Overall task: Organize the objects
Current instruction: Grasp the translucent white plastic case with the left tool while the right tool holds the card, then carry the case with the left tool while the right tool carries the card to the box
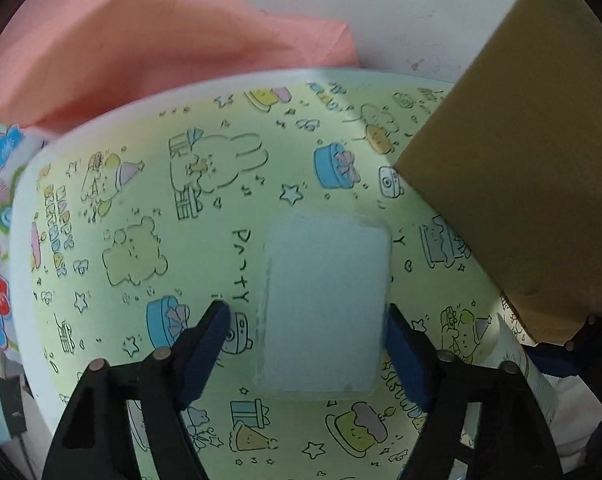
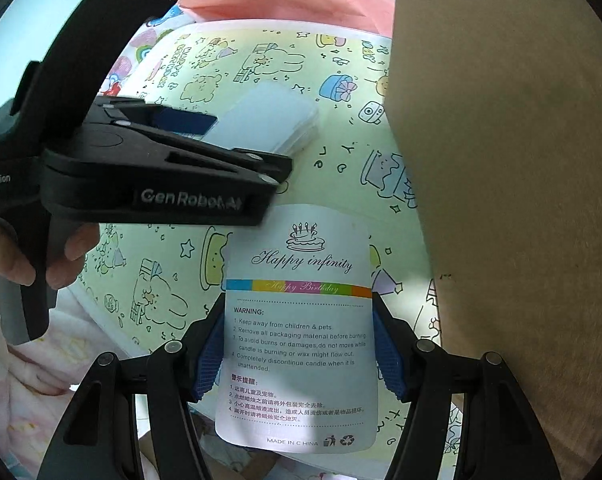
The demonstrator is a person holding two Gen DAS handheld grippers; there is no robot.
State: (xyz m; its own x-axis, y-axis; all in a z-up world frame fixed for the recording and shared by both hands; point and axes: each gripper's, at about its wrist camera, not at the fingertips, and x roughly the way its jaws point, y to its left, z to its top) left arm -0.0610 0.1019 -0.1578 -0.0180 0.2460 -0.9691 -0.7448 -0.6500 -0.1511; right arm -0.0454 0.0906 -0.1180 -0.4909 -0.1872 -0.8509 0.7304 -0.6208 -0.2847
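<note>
Sorting looks barely begun: the right tool [image 2: 299, 344] clenches a candle packet [image 2: 297, 332], while the left tool [image 1: 307, 344] straddles a pale card stack [image 1: 325, 300] lying on the party-print sheet [image 1: 141, 208], pads not clearly pressing.

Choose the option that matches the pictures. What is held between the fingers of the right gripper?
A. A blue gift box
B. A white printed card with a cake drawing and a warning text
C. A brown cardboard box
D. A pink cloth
B: in the right wrist view the right gripper has its blue pads pressed on both edges of the white printed card, which carries the cake drawing and warning lines.
</note>
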